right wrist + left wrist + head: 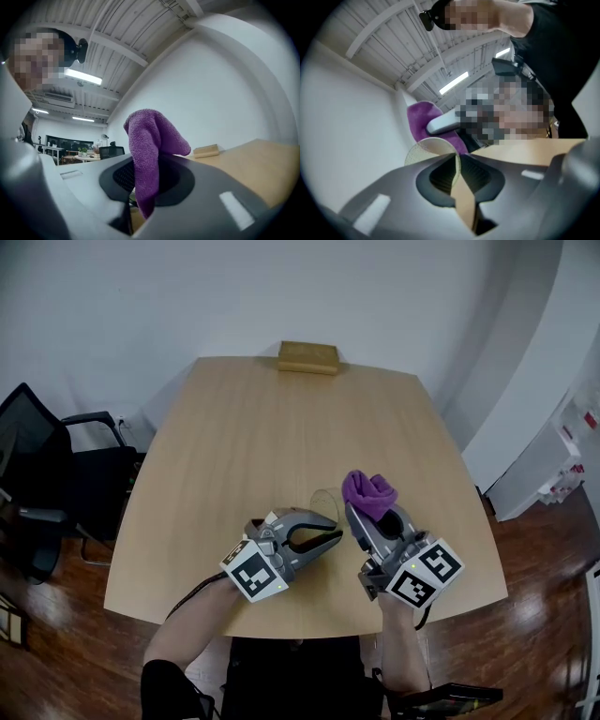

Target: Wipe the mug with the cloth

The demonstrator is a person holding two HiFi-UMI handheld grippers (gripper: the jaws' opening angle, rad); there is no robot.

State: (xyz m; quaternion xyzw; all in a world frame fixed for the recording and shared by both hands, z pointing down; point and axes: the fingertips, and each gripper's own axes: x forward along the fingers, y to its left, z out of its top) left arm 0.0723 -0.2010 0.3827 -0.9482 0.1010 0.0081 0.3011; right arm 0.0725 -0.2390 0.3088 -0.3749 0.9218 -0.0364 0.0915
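Closest in, 2 forearms [187, 634] reach up from the bottom edge, each ending in a gripper with a marker cube. On the left, the left gripper [333, 529] has its jaws nearly together, pinching the thin wall of the clear glass mug [325, 500] at the rim; the left gripper view shows the glass passing between the 2 pads. The mug sits over the near half of the wooden desk [281, 427], and whether its base touches the top cannot be told. Just to its right, the right gripper [354, 517] is clamped on the purple cloth [368, 491], which bunches up above the jaws and hangs down between them. The cloth is just beside the mug's rim. At the desk's far edge lies 1 wooden block [307, 357]. A black office chair [47, 474] stands to the left.
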